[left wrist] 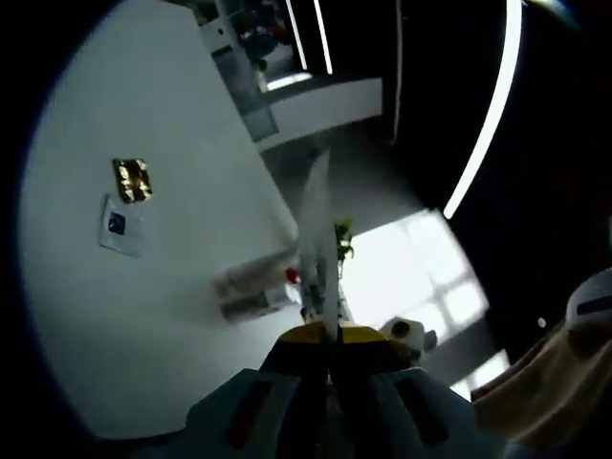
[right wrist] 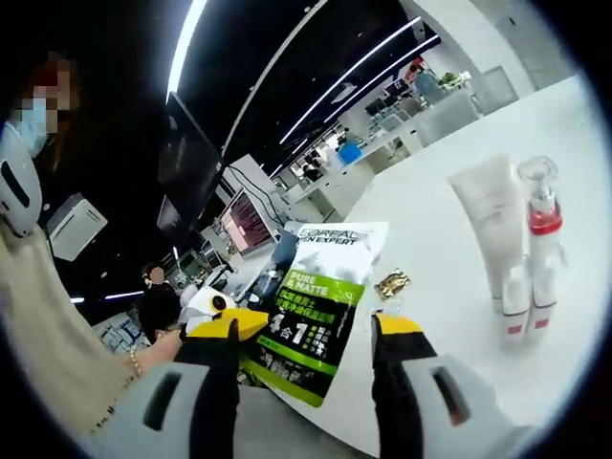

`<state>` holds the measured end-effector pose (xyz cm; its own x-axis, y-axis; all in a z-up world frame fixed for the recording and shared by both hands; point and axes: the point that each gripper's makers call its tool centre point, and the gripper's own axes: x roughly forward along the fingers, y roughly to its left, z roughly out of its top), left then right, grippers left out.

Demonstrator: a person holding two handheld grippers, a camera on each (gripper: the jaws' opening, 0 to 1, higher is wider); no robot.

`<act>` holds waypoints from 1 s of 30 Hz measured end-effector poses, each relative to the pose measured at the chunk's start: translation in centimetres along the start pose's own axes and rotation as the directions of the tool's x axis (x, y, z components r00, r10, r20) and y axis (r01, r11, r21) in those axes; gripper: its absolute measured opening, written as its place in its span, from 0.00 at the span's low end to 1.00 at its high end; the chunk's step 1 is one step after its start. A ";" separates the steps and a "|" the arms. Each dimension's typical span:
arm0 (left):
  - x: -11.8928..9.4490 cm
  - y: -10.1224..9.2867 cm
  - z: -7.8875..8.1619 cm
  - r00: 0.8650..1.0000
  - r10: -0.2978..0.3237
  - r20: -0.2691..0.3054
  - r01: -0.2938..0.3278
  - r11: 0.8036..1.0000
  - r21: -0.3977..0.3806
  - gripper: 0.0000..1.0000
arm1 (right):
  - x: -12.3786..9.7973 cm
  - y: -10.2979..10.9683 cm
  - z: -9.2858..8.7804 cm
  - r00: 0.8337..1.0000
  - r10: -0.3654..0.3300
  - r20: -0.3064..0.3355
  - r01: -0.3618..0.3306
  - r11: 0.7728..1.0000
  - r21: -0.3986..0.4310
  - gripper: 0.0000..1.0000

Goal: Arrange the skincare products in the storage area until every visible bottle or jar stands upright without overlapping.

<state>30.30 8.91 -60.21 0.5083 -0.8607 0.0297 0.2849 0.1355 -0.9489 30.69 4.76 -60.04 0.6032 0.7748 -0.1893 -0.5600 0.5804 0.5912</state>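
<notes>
The left gripper (left wrist: 328, 335) is clamped on the packet's (right wrist: 320, 301) edge, lifting it clear of the table (right wrist: 449, 287), while the right gripper (right wrist: 316, 330) waits with jaws apart.

Right gripper view, centre, 6 to 12 o'clock: green-black-white packet (right wrist: 320, 306). Top reads "L'OREAL", with "EXPERT" the readable part below. Green panel reads "PURE MATTE" and a large "1". Other print there is too small to read.
</notes>
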 end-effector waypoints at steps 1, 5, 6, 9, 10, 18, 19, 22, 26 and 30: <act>0.1 0.2 0.1 1.000 0.000 0.002 0.000 1.000 -0.007 0.00 | 0.0 -0.1 -0.1 1.000 -0.003 -0.003 0.003 1.000 0.000 0.59; 0.5 0.7 0.2 1.000 0.000 -0.002 0.000 1.000 -0.024 0.00 | -0.4 -0.7 -0.7 0.999 -0.028 -0.023 0.028 1.000 -0.009 0.61; 0.7 0.9 0.2 1.000 0.003 -0.006 -0.003 1.000 -0.028 0.00 | -0.5 -0.9 -0.9 0.999 -0.036 -0.031 0.036 0.999 -0.013 0.62; 1.1 1.4 0.0 1.000 0.014 -0.022 -0.015 0.999 -0.031 0.00 | -0.9 -1.3 -1.2 0.997 -0.060 -0.046 0.059 0.998 -0.031 0.66; 1.3 1.7 -0.1 0.999 0.019 -0.026 -0.020 0.999 -0.034 0.00 | -1.0 -1.4 -1.3 0.997 -0.066 -0.048 0.064 0.997 -0.033 0.67; 2.5 3.3 -0.4 0.998 0.038 -0.052 -0.040 0.998 -0.044 0.00 | -2.8 -3.1 -1.9 0.989 -0.139 -0.058 0.137 0.990 -0.034 0.75; 2.6 3.5 -0.5 0.997 0.042 -0.058 -0.044 0.998 -0.043 0.00 | -3.1 -3.4 -2.0 0.987 -0.150 -0.061 0.148 0.988 -0.034 0.77; 3.0 4.1 -0.7 0.996 0.052 -0.068 -0.055 0.998 -0.041 0.00 | -3.9 -4.2 -2.3 0.979 -0.194 -0.064 0.192 0.981 -0.038 0.82; 3.6 4.7 -0.8 0.995 0.061 -0.074 -0.065 0.997 -0.048 0.00 | -4.8 -5.0 -2.3 0.971 -0.233 -0.059 0.231 0.972 -0.039 0.83; 4.5 5.3 -0.9 0.994 0.066 -0.083 -0.071 0.996 -0.062 0.00 | -5.4 -5.7 -2.5 0.962 -0.267 -0.065 0.264 0.963 -0.051 0.86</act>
<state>33.33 5.34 -65.41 0.4566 -0.8877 -0.0594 0.1971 0.1661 -0.9662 29.20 -2.09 -64.36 0.6924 0.6067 -0.3905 -0.4092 0.7760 0.4800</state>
